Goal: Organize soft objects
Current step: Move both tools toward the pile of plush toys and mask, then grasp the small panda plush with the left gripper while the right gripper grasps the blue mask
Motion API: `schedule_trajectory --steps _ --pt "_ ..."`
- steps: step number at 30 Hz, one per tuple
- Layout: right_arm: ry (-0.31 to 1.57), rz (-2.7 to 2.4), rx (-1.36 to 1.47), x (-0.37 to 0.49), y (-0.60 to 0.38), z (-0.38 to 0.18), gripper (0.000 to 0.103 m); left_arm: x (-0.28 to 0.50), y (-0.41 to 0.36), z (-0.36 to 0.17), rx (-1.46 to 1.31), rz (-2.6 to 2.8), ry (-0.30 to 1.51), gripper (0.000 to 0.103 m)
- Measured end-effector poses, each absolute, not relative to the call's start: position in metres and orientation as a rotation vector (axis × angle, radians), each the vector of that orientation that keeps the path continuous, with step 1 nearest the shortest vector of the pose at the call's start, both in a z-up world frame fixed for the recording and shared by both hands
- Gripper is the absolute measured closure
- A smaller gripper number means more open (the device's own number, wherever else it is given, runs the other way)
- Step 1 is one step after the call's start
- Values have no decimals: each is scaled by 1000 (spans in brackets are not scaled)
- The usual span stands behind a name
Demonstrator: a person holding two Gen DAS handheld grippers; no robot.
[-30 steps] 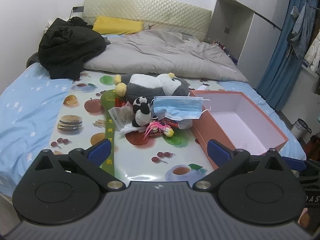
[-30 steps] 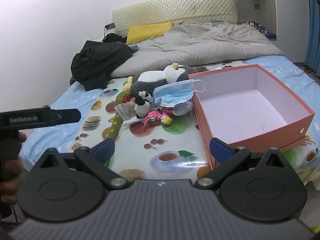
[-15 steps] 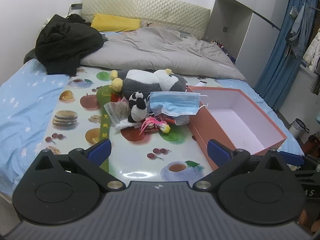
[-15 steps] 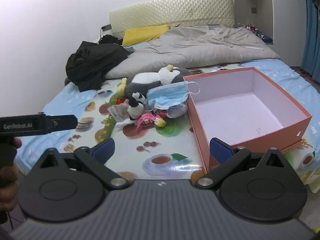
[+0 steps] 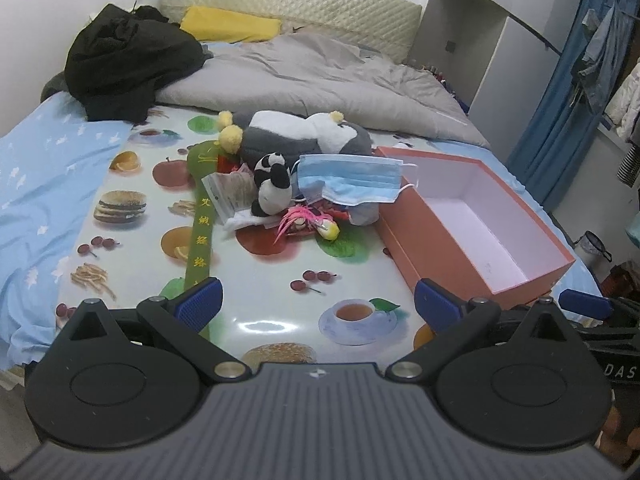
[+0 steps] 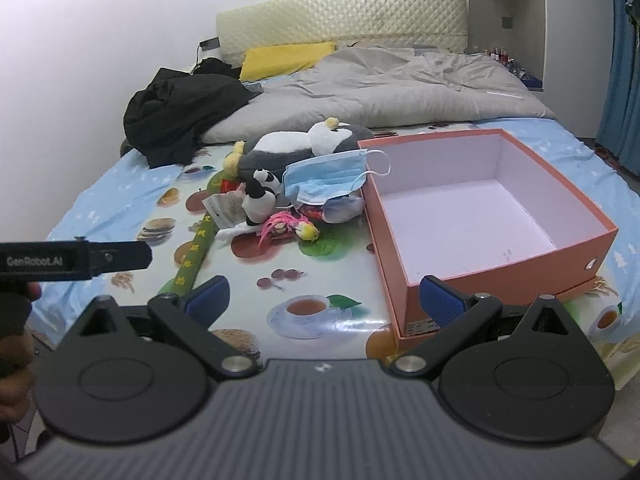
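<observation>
We hold both grippers, left (image 5: 316,304) and right (image 6: 324,296), spread wide and empty above the mat (image 5: 256,276), short of the toys (image 5: 276,188) beside the box (image 6: 476,216).

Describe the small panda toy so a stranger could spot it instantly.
Start at the open orange box on the bed; the pile of soft things lies just left of it. The small panda toy sits upright at the pile's front, left of the blue face mask. It is the only black-and-white figure, far smaller than the grey plush behind.
</observation>
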State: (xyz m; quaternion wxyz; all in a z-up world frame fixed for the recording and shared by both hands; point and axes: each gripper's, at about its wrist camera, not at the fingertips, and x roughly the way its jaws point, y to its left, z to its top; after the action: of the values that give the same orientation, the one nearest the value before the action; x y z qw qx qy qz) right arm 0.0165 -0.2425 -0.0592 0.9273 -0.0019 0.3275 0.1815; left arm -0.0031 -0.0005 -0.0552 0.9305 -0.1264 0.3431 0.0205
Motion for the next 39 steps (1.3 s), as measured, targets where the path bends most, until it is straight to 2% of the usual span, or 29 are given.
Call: schedule_trajectory --steps 22,39 --pt "691 403 -54 85 -227 -81 0 61 28 -92 -286 92 764 0" --pt "606 477 -427 163 -175 -114 0 168 56 -149 -295 67 768 1"
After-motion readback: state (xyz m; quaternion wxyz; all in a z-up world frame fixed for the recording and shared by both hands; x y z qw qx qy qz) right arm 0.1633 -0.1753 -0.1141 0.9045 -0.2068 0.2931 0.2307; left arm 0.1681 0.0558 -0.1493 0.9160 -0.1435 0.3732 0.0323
